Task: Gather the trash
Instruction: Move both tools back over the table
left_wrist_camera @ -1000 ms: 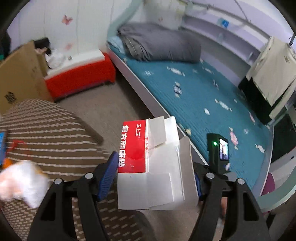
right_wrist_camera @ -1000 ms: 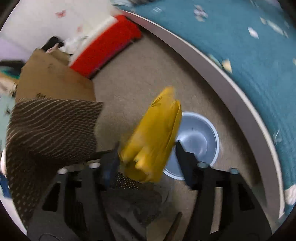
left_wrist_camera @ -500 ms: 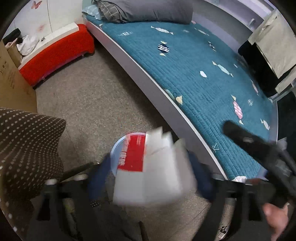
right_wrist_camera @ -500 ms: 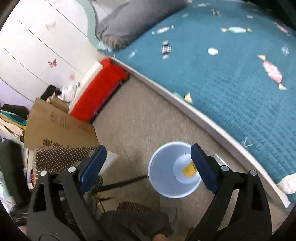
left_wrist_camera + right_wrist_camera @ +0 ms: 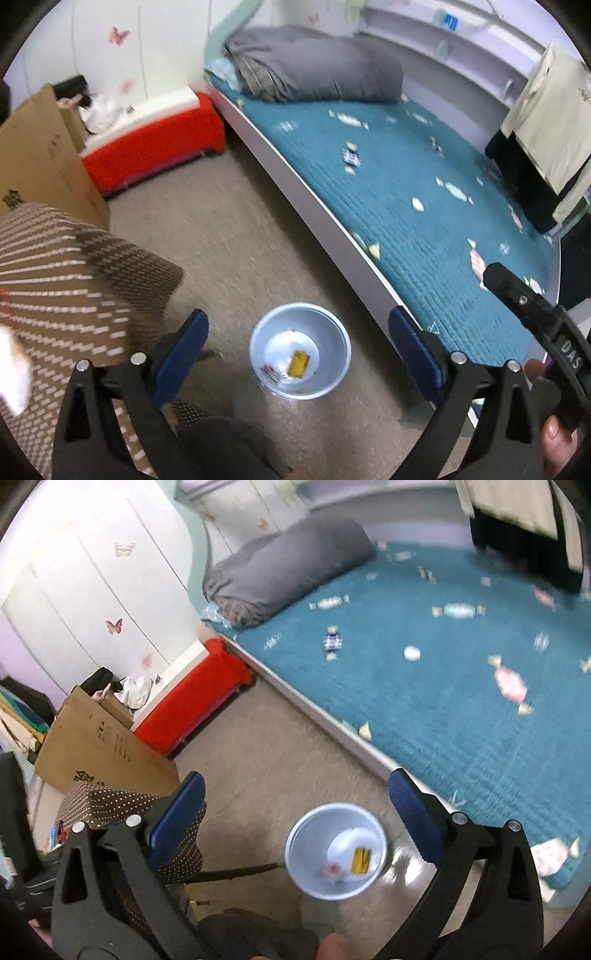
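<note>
the left gripper (image 5: 297, 345) hangs above the floor with its blue-padded jaws spread wide and nothing between them; its jaws have just been opening. straight below the gap sits a pale blue round plastic bin (image 5: 300, 350) on the beige floor (image 5: 229, 236), just beside the white edge of a bed with a teal quilted cover (image 5: 424, 206). inside the bin lie a yellow wrapper (image 5: 299, 364) and a crumpled red and white carton (image 5: 275, 367), both at the bottom. the right gripper (image 5: 295, 812) is likewise spread wide and empty, its jaws also just having been opening, and the same bin (image 5: 336, 851) shows below the gap, a little toward the right jaw, with the yellow wrapper (image 5: 361, 860) and a blurred white and red piece (image 5: 332, 871) in it. at the right edge of the left wrist view a hand (image 5: 554, 435) grips the black body of the other tool. a brown cloth with white dashes (image 5: 66, 280) covers a surface at the left, and a blurred white and orange lump (image 5: 11, 373) lies on it at the frame edge. farther back stand a brown cardboard box (image 5: 40, 155), a red bench with a white top (image 5: 155, 144), and a grey folded duvet (image 5: 314, 70) at the head of the bed.
</note>
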The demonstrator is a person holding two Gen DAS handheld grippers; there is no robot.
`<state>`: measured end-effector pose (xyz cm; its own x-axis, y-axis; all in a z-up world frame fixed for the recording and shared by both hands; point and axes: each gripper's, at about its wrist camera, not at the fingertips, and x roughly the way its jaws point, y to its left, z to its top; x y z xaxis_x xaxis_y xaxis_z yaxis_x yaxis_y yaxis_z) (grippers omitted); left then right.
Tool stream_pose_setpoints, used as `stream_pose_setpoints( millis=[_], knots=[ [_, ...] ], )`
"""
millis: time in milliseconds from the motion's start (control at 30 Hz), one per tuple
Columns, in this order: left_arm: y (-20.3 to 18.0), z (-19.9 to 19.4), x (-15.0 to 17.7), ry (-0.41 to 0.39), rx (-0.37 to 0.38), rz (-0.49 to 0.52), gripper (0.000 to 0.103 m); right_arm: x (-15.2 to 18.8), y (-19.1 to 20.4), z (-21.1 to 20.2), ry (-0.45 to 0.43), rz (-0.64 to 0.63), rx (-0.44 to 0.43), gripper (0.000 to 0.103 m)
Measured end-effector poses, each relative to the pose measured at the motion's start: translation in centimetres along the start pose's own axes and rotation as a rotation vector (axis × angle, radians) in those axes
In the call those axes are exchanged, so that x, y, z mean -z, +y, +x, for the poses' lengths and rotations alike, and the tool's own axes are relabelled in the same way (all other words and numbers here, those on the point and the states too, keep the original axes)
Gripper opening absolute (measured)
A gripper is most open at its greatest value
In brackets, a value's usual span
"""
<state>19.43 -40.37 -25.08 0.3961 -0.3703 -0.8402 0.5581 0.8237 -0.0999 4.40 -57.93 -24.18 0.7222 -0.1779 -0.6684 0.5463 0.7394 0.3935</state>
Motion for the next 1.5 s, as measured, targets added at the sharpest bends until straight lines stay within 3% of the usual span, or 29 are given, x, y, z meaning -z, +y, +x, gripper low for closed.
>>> stream_pose_setpoints(
  millis=[333, 767, 933, 1167, 1300, 1500],
  knots=[
    [3.9, -11.8, 2.7, -0.175, -0.024, 0.000, 0.096, 0.3, 8.2, -6.5, -0.057, -0.129, -0.127, 0.097],
    [12.6, -22.0, 7.7, -0.315, -0.052, -0.075, 0.096, 3.5, 19.9, -11.6, -0.051, -0.323, -0.279, 0.097],
    [16.3, -24.5, 10.1, -0.351, -0.091, -0.124, 0.096, 5.6, 24.5, -12.6, -0.025, -0.429, -0.348, 0.097],
    [23.0, -27.2, 14.3, -0.378, -0.213, -0.209, 0.096, 9.4, 29.7, -11.8, 0.045, -0.549, -0.415, 0.097],
    [26.3, -27.7, 16.4, -0.368, -0.292, -0.235, 0.096, 11.6, 31.6, -10.6, 0.106, -0.581, -0.442, 0.097],
    [30.8, -26.8, 19.8, -0.323, -0.346, -0.273, 0.096, 14.0, 33.0, -9.5, 0.169, -0.623, -0.451, 0.097]
  ],
)
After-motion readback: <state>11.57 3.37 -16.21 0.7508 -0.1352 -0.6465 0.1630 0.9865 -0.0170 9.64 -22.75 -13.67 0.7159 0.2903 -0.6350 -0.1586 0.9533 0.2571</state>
